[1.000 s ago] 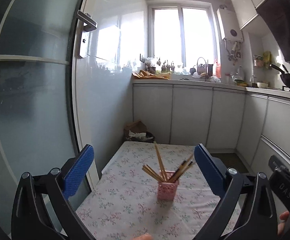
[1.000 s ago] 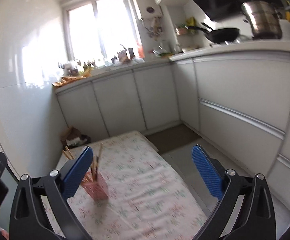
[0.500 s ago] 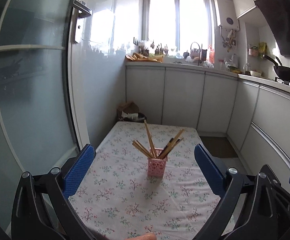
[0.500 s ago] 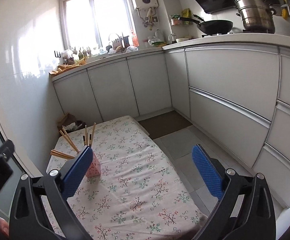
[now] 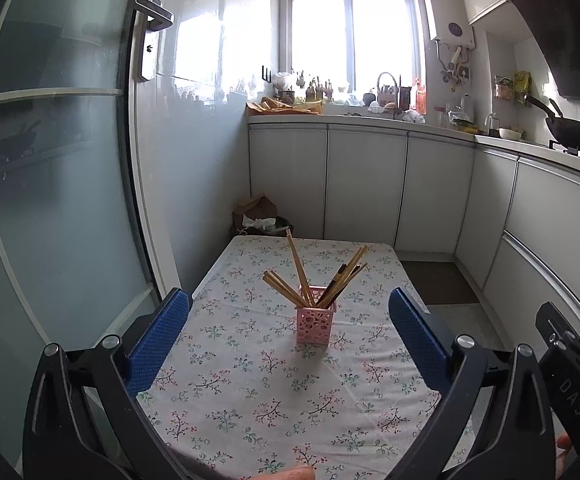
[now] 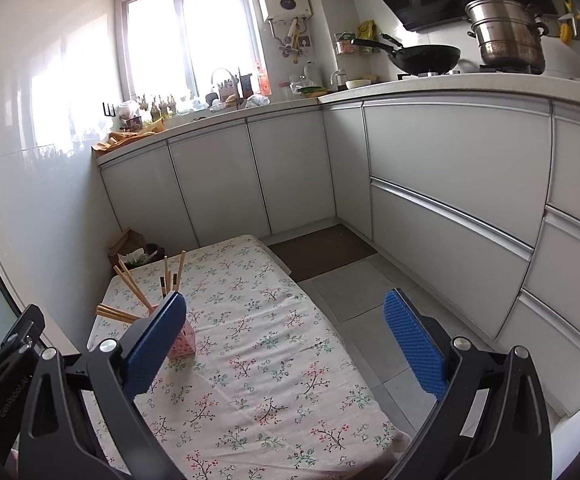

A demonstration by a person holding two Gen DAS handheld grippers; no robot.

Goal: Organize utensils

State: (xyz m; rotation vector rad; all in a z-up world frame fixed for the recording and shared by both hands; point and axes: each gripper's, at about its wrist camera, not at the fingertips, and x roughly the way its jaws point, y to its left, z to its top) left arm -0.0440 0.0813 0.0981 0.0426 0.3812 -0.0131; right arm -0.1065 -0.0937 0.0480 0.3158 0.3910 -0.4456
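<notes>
A small pink perforated holder (image 5: pixel 315 325) stands upright on the floral tablecloth (image 5: pixel 250 392), with several wooden chopsticks (image 5: pixel 299 270) fanned out of it. In the right wrist view the holder (image 6: pixel 184 342) is partly hidden behind the left finger, and the chopsticks (image 6: pixel 130 284) stick up above it. My left gripper (image 5: pixel 290 336) is open and empty, held above the near part of the table, with the holder between and beyond its fingers. My right gripper (image 6: pixel 284 338) is open and empty, to the right of the holder. The right gripper's body (image 5: pixel 570 364) shows at the left view's right edge.
The table is narrow, with a glass sliding door (image 5: pixel 58 184) close on its left and white cabinets (image 6: pixel 450 208) on the right and far side. A bin with a paper bag (image 5: pixel 260 218) stands past the table's far end. Tiled floor (image 6: pixel 354 292) lies to the right.
Both grippers have pulled back and tilted down, so more of the table shows and the holder sits farther off. Both stay open and empty.
</notes>
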